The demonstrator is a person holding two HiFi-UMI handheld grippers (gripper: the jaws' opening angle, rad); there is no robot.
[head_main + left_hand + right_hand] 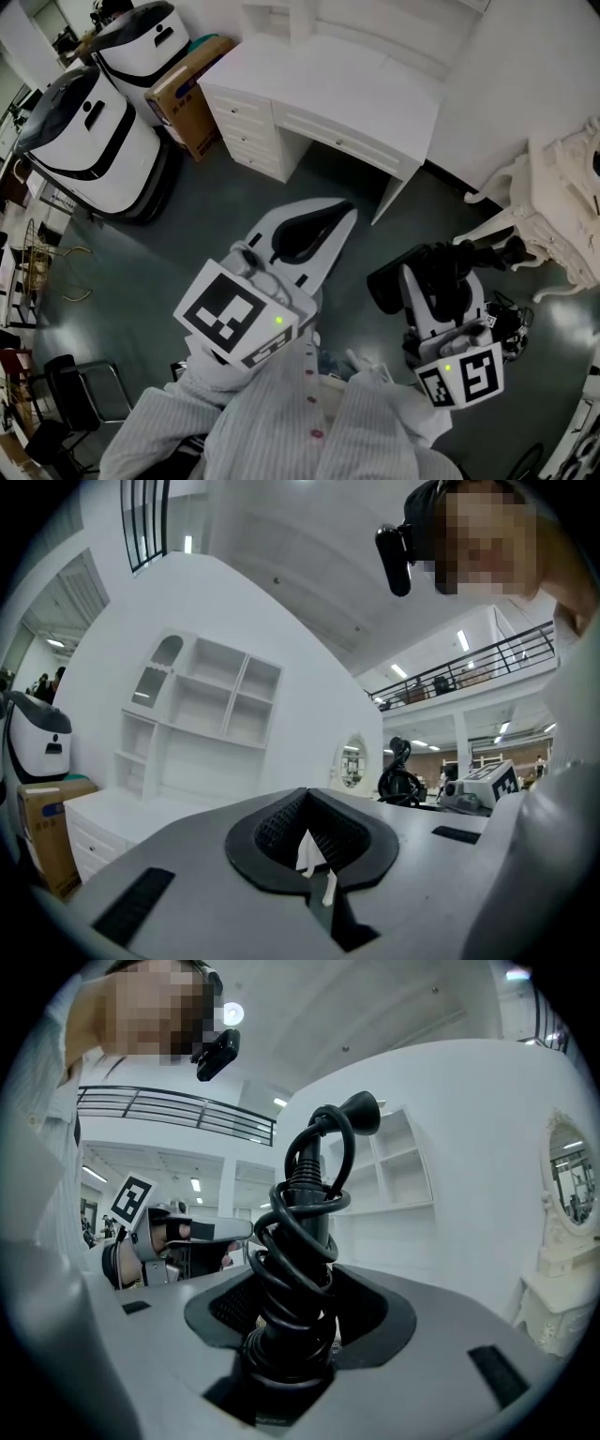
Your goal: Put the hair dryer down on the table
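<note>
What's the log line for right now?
step: carry | right tool: shut on hair dryer, cord wrapped round it | left tool: shut, empty | table: ahead, dryer not on it

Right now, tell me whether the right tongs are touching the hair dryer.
Touching. The right gripper view shows the right tongs clamped on the hair dryer, with the pads pressed against its cord-wrapped handle from both sides.

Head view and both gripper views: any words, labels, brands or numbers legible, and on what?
No readable text anywhere.
Marker cubes on left gripper and right gripper: coded squares, not words.
Cardboard box: print, if any, too small to read.
Hair dryer: no label visible.
</note>
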